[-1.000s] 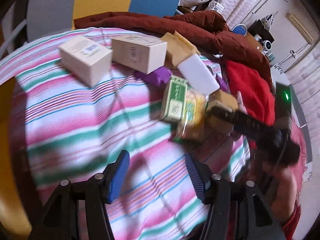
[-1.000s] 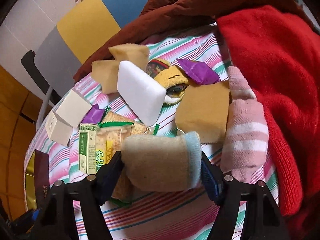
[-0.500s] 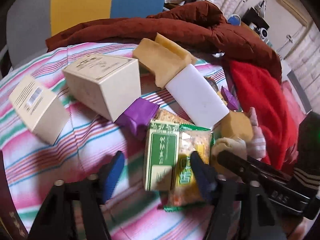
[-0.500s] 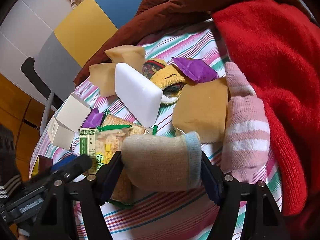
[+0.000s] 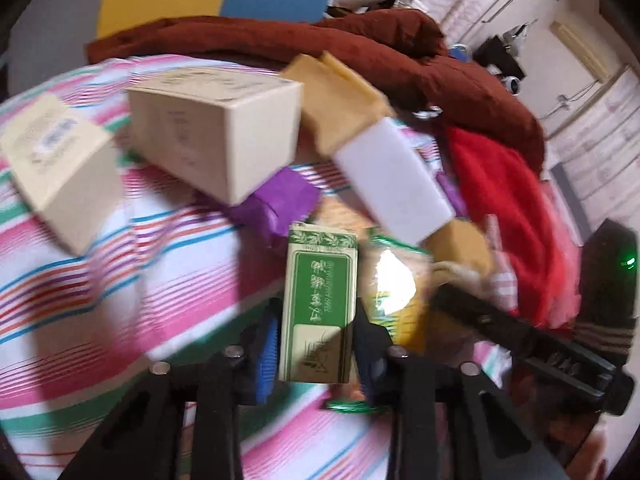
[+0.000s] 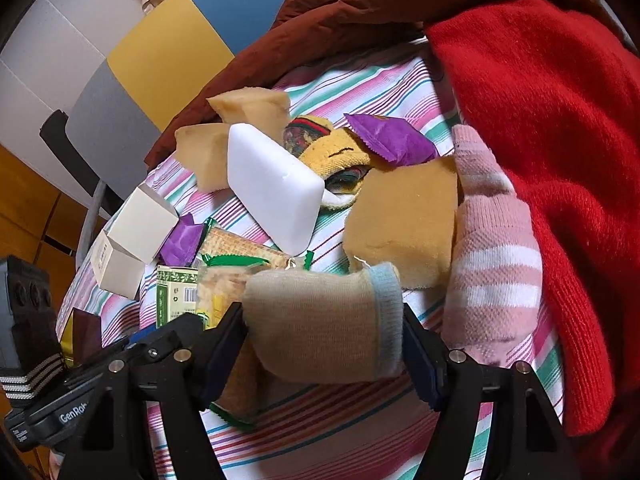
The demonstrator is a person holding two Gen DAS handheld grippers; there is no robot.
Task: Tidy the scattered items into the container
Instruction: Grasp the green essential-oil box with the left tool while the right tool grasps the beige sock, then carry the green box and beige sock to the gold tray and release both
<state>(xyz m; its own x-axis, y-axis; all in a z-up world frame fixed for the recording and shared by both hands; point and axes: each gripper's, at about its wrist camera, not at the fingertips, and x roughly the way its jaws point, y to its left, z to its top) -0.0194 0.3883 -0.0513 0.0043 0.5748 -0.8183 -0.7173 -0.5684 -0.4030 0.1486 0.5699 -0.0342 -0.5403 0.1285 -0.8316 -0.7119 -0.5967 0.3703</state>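
My left gripper (image 5: 314, 344) has its blue pads on both sides of a green box (image 5: 320, 304) and looks closed on it; it also shows in the right wrist view (image 6: 174, 292). A clear cracker packet (image 5: 394, 292) lies beside it. My right gripper (image 6: 324, 348) is shut on a rolled beige sock (image 6: 324, 324) with a pale blue cuff. No container is in view.
On the striped cloth (image 5: 120, 300) lie two cream boxes (image 5: 216, 132), a white block (image 6: 272, 184), tan sponges (image 6: 404, 220), purple wrappers (image 6: 392, 140), a pink striped sock (image 6: 492, 256) and a yellow sock (image 6: 336, 156). Red (image 6: 552, 140) and maroon fabrics lie behind.
My left gripper moved forward to the green box and its fingers closed in around it. My right gripper stayed still, holding the beige sock.
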